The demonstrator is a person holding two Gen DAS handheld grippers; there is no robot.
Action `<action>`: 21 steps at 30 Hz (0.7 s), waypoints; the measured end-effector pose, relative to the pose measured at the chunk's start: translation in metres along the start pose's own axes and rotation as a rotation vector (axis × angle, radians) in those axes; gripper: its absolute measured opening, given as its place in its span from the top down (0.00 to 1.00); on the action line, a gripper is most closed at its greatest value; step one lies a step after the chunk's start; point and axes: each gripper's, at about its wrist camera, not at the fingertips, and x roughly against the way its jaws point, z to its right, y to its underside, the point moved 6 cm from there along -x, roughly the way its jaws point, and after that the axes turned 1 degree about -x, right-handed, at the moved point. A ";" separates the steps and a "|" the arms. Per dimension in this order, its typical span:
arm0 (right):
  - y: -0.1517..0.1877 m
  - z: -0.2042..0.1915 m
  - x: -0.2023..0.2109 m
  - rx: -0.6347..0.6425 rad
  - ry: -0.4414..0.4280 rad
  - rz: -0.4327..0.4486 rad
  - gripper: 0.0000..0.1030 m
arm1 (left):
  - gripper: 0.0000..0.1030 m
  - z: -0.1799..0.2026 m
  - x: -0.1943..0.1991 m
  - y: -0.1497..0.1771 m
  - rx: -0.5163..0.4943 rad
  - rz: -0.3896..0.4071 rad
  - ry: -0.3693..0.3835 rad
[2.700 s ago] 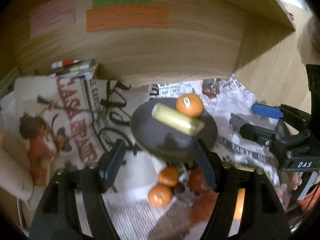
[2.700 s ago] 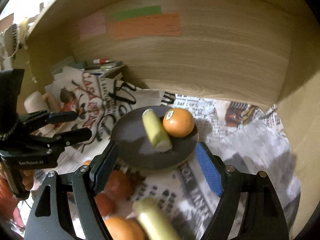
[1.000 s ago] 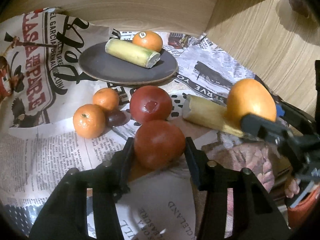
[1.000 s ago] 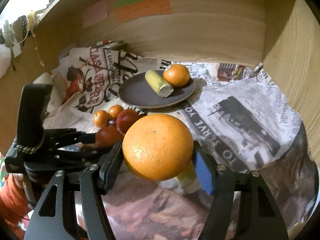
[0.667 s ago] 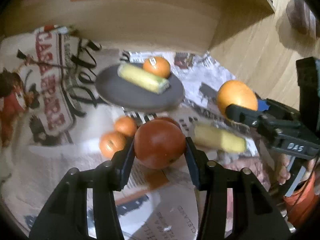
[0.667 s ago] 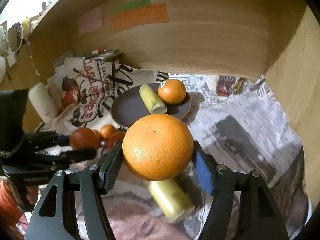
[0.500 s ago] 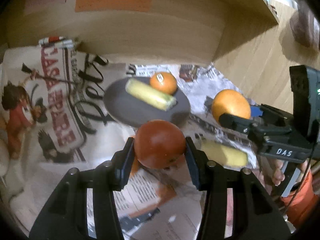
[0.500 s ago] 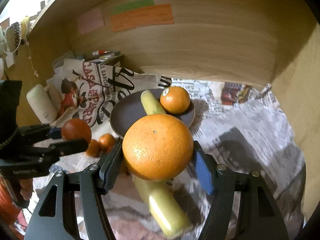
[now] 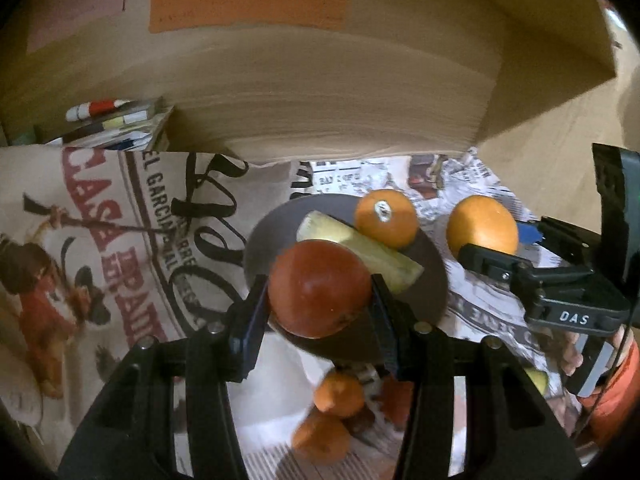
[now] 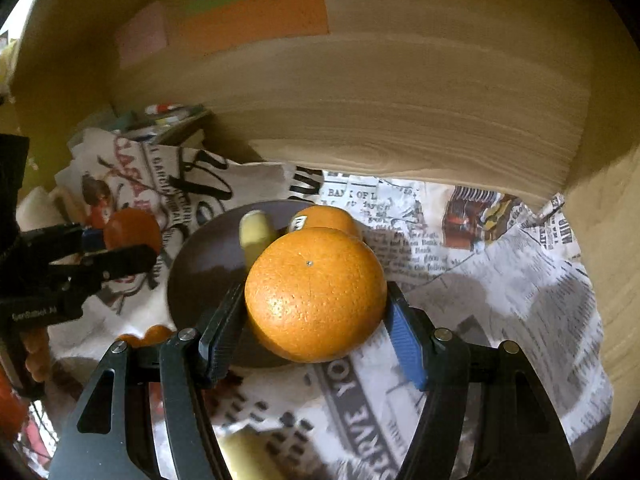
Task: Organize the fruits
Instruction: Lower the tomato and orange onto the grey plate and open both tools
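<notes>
Between left fingers: left gripper clamped on red tomato
Between right fingers: right gripper clamped on big orange
Beyond, on newspaper: dark plate bearing banana piece, small orange

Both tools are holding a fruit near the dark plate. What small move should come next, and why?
Probably lower the left tool a little and set its red fruit on the bare near part of the dark plate. The fruit already hangs over that part, while a sticker orange and a pale yellow piece fill the far side. The right tool holds its large orange just beside.
</notes>
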 end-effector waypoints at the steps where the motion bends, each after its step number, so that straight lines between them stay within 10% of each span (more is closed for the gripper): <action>1: -0.001 0.002 -0.006 0.001 0.006 -0.010 0.39 | 0.53 -0.003 -0.006 -0.002 0.002 -0.006 -0.003; 15: 0.013 0.021 -0.045 -0.025 -0.027 -0.098 0.36 | 0.52 -0.017 -0.086 -0.004 -0.018 -0.120 -0.040; 21: 0.014 0.012 -0.049 0.019 -0.033 -0.119 0.20 | 0.52 -0.007 -0.087 0.000 -0.072 -0.146 -0.058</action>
